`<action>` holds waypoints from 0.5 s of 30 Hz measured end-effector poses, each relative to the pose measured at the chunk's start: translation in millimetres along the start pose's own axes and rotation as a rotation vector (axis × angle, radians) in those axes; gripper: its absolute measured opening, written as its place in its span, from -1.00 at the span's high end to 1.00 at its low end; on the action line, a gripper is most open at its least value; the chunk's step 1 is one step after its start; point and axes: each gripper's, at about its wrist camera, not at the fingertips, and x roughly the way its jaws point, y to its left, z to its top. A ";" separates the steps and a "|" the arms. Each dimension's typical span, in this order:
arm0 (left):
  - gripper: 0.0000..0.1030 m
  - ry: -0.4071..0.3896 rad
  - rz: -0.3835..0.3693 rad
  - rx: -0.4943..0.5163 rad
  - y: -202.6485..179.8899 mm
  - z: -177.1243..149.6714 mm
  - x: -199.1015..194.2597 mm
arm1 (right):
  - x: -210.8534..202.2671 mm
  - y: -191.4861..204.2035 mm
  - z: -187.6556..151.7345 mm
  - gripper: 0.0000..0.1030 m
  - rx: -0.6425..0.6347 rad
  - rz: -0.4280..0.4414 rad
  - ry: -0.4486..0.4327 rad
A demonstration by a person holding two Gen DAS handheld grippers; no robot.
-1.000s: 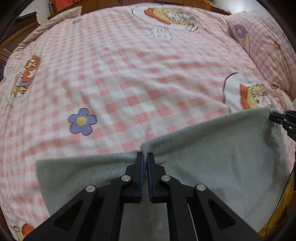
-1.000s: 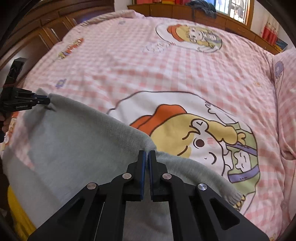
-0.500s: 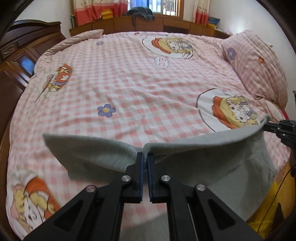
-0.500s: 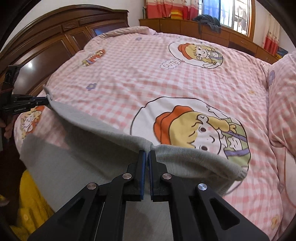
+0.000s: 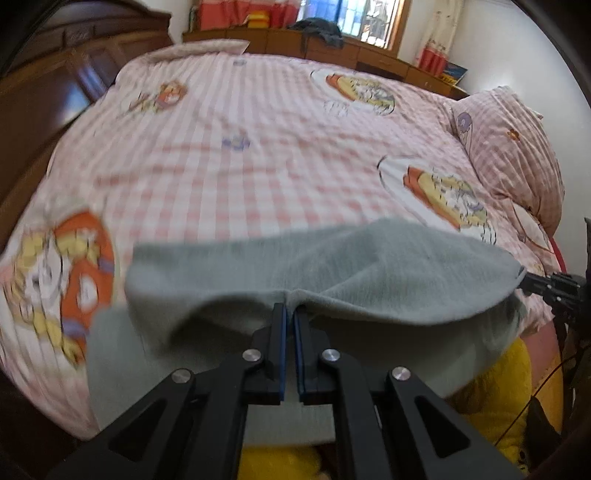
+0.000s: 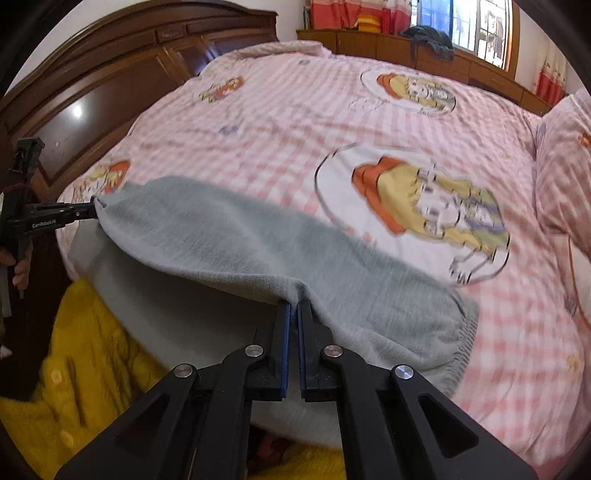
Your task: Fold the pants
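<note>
Writing: "GenRobot.AI" reads in white on the left gripper [image 6: 92,212] seen side-on from the right wrist view; nothing else is legible.
Pants [image 6: 258,251]: grey, soft, held up over the near edge of the bed [image 6: 295,122], the top edge stretched between the two grippers and the rest hanging down toward the person; an elastic band shows at the pants' right end.
Left gripper [image 5: 290,308]: jaws pressed together on the pants' top edge, fingers level and pointing across the bed.
Right gripper [image 6: 293,304]: jaws clamped on the same edge further along; in the left wrist view its tip [image 5: 526,282] bites the pants' right corner.
Hand [image 6: 20,266]: wrapped round the left gripper's handle, left of the pants.
Bed: pink checked cover with cartoon prints; a matching pillow [image 5: 517,147] at its right side.
Headboard [image 6: 110,92]: dark wood, left of the bed.
Room: low wooden cabinets [image 6: 406,48] behind the bed, a window [image 6: 476,26] with red curtains above them.
Yellow garment [image 6: 85,362]: below the pants, on the person.
</note>
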 end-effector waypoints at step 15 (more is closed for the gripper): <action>0.71 0.140 -0.034 -0.153 8.8 -69.9 28.3 | 38.3 -17.2 -58.1 0.57 0.196 0.061 0.172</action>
